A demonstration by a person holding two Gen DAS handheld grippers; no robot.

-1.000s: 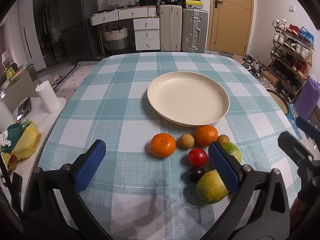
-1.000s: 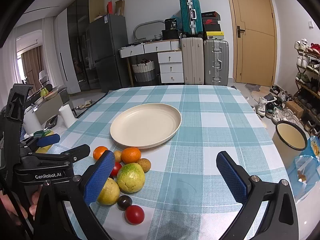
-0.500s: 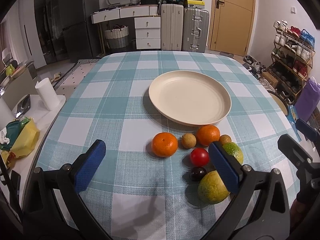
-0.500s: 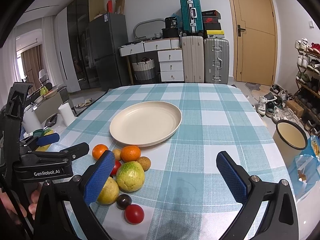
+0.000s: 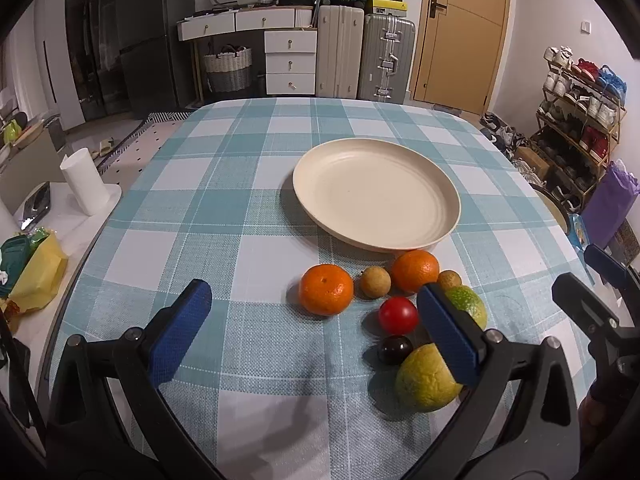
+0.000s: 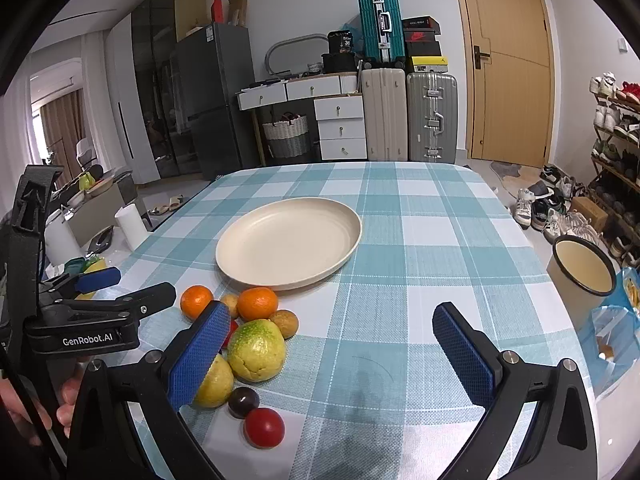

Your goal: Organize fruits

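Note:
A cream plate (image 5: 376,196) (image 6: 288,240) sits empty on the checked table. In front of it lie two oranges (image 5: 326,289) (image 5: 415,270), two small brown fruits (image 5: 375,282), a red tomato (image 5: 398,315), a dark plum (image 5: 395,349) and two yellow-green citrus fruits (image 5: 425,380) (image 6: 257,350). My left gripper (image 5: 316,328) is open and empty, just short of the near orange. My right gripper (image 6: 332,356) is open and empty, to the right of the fruit pile.
The left gripper's body (image 6: 92,320) shows at the left of the right wrist view. A paper roll (image 5: 83,187) and a yellow bag (image 5: 36,276) sit on a side stand at the left. A cream pot (image 6: 584,272) stands off the table's right edge.
Both grippers have crept slightly forward toward the fruit. Both stay open and no fruit has moved.

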